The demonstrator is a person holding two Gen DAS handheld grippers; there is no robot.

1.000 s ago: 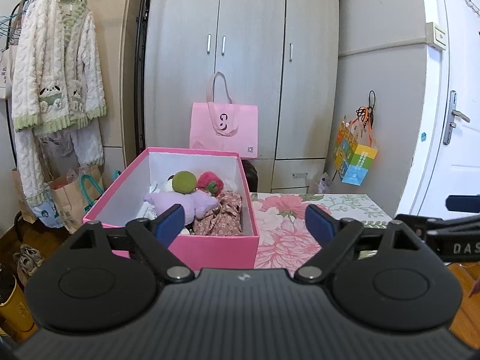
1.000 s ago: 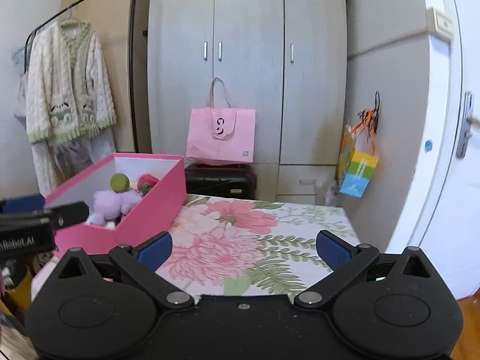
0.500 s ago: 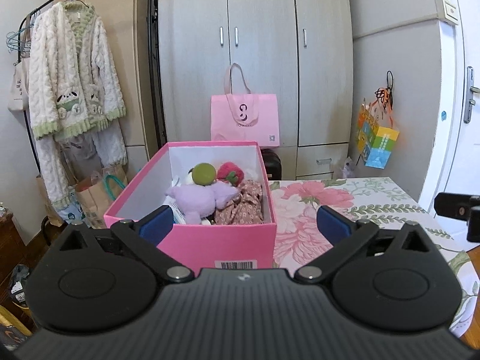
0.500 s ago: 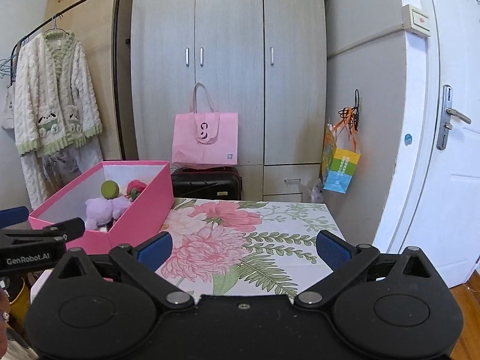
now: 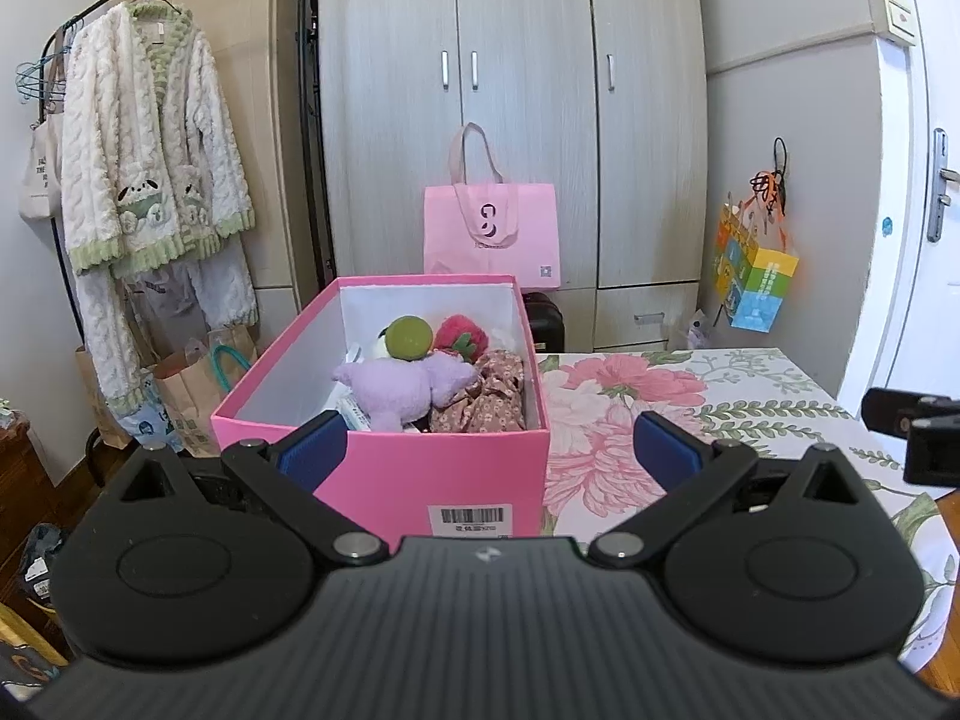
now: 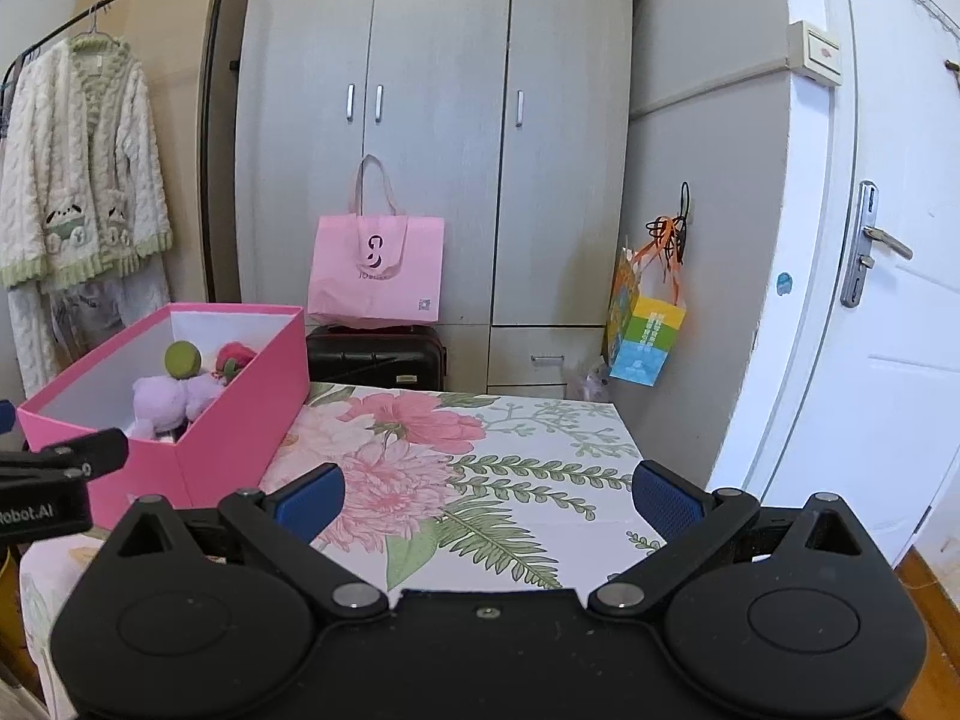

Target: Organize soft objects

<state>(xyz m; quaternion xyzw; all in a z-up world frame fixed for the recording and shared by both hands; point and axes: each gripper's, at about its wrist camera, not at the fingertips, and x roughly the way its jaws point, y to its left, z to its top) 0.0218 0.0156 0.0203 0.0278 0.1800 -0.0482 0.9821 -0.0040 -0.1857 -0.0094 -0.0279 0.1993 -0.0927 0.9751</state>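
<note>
A pink box (image 5: 384,474) stands on the left of the floral tablecloth (image 5: 624,402). It holds a purple plush (image 5: 396,387), a green ball toy (image 5: 410,337), a red strawberry plush (image 5: 461,333) and a floral cloth (image 5: 489,396). My left gripper (image 5: 489,450) is open and empty just in front of the box. My right gripper (image 6: 486,495) is open and empty over the tablecloth (image 6: 510,456), right of the box (image 6: 234,414). The purple plush (image 6: 162,399) also shows in the right wrist view.
A grey wardrobe (image 5: 510,108) stands behind the table with a pink tote bag (image 5: 492,234) on a black suitcase (image 6: 378,354). A clothes rack with a fluffy cardigan (image 5: 150,162) is on the left. A white door (image 6: 888,300) and a colourful hanging bag (image 6: 642,330) are on the right.
Both grippers have pulled back and risen a little, so the box and table look farther away. Both stayed open and empty.
</note>
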